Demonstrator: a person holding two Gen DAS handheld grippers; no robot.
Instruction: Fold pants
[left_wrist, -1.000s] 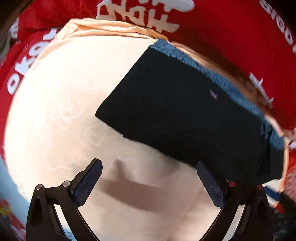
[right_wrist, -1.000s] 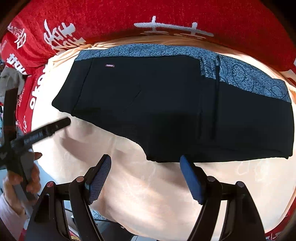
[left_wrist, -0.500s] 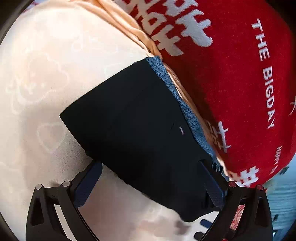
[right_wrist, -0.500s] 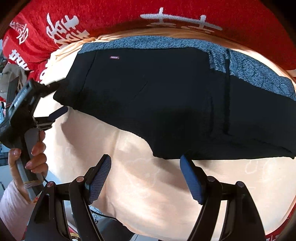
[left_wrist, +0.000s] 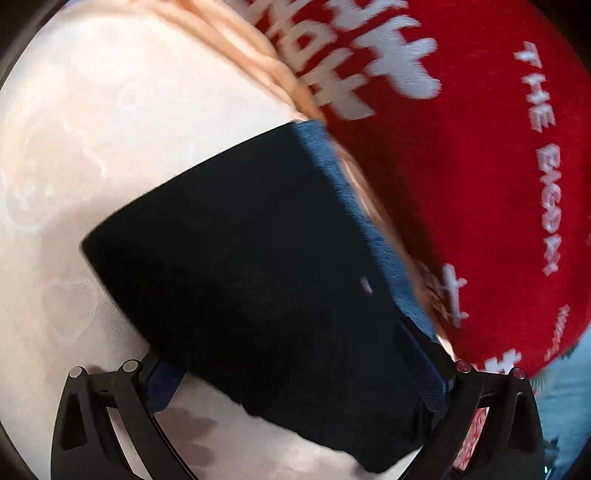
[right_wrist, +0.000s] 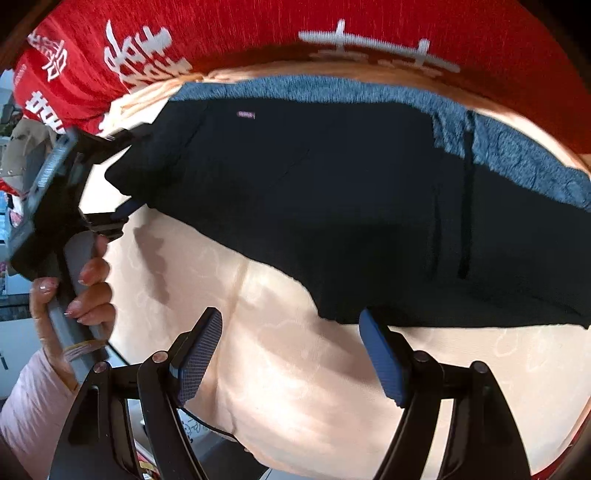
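Note:
Black pants (right_wrist: 332, 206) with a grey-blue patterned waistband (right_wrist: 517, 162) lie flat across a cream sheet (right_wrist: 295, 369). My left gripper (left_wrist: 299, 384) is open with its jaws straddling the pants' left end (left_wrist: 258, 277); the cloth lies between the fingers. In the right wrist view the left gripper (right_wrist: 118, 177) sits at that same end, held by a hand. My right gripper (right_wrist: 291, 358) is open and empty, just short of the pants' near edge.
A red blanket (right_wrist: 258, 37) with white lettering lies along the far side of the sheet, also in the left wrist view (left_wrist: 480, 184). The sheet's near left edge (right_wrist: 122, 354) drops off by the hand.
My left gripper has moved forward so the pants' left end now lies between its open jaws. My right gripper has edged closer to the pants' near edge.

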